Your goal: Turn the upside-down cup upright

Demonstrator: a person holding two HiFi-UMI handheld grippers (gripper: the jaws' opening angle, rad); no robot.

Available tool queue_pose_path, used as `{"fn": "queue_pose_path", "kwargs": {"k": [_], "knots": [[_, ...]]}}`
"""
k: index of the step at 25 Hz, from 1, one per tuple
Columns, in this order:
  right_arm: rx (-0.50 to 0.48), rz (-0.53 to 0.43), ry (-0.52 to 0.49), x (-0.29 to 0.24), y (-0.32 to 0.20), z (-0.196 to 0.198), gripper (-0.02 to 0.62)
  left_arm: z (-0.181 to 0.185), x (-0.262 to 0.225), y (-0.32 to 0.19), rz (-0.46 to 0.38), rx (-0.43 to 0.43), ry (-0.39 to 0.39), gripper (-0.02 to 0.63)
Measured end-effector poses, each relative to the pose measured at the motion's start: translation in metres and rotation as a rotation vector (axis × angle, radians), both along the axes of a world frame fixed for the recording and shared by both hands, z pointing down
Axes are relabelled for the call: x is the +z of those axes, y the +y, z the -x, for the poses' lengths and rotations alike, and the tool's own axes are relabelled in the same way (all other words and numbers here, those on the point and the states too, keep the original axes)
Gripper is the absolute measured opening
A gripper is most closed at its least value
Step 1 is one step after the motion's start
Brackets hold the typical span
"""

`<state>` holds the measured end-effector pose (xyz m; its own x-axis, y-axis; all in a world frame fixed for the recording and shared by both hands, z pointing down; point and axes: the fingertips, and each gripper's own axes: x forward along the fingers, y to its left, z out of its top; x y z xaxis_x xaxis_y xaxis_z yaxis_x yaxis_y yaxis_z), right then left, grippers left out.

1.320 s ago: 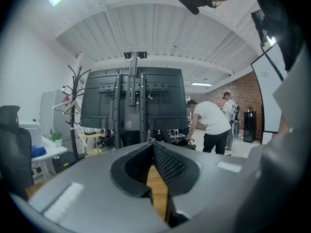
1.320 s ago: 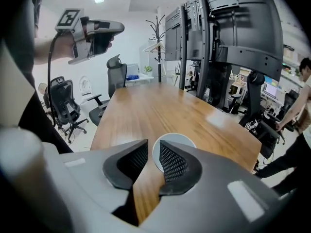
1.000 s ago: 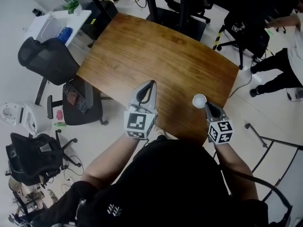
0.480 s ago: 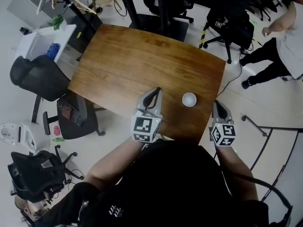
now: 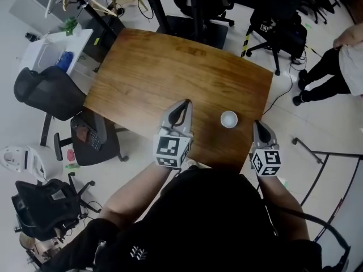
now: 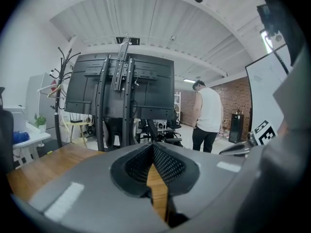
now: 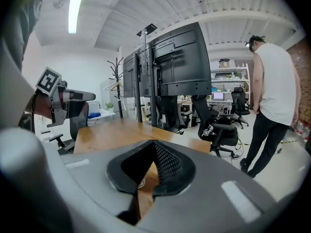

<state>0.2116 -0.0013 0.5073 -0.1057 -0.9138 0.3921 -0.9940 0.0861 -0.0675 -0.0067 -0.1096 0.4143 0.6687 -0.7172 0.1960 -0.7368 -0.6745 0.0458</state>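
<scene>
A small white cup (image 5: 228,119) stands on the wooden table (image 5: 170,67) near its front right corner, its open mouth facing up. My right gripper (image 5: 258,124) is shut and empty, a little to the right of the cup at the table's edge and apart from it. My left gripper (image 5: 182,105) is also shut with nothing in it, and hovers over the table to the left of the cup. In the left gripper view the jaws (image 6: 153,145) meet over bare wood. In the right gripper view the jaws (image 7: 154,142) are closed and point across the tabletop.
A black screen stand (image 6: 121,96) rises behind the table's far edge. Office chairs (image 5: 51,89) and a white side table (image 5: 57,47) stand to the left. A person (image 5: 346,50) stands on the floor at the right, near another chair (image 5: 278,24).
My right gripper has drawn back from the cup toward the table's right edge. The cup now shows its open mouth. The left gripper has shifted slightly.
</scene>
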Motion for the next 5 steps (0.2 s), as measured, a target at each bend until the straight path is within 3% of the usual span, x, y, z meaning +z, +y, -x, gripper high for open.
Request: {"fn": "queue_pose_path", "kwargs": {"k": [5], "knots": [[-0.054, -0.014, 0.050, -0.004, -0.004, 0.014, 0.002, 0.003, -0.001, 0.003, 0.010, 0.000, 0.014, 0.000]]}}
